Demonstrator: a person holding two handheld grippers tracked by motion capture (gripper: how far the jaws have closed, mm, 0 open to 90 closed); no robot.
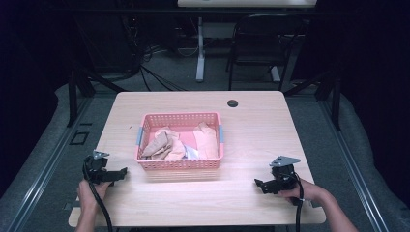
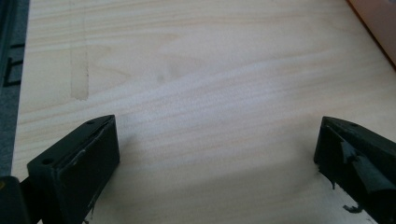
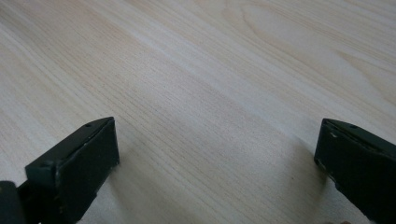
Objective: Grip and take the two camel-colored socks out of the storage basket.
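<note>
A pink mesh basket (image 1: 180, 165) stands in the middle of the wooden table (image 1: 251, 125), holding crumpled tan and pink cloths (image 1: 167, 144). My left gripper (image 1: 120, 173) rests near the table's front left corner, to the left of the basket. It is open, with bare wood between its jaws (image 2: 217, 154). The basket's corner (image 2: 378, 23) appears at the top right of the left gripper view. My right gripper (image 1: 259, 184) sits at the front right, open over bare tabletop (image 3: 217, 154), nothing between its jaws.
A round cable hole (image 1: 232, 103) lies at the table's far side. Beyond the table stand a dark chair (image 1: 261, 43) and a desk leg (image 1: 200, 48). Grey floor and metal rails run along both sides.
</note>
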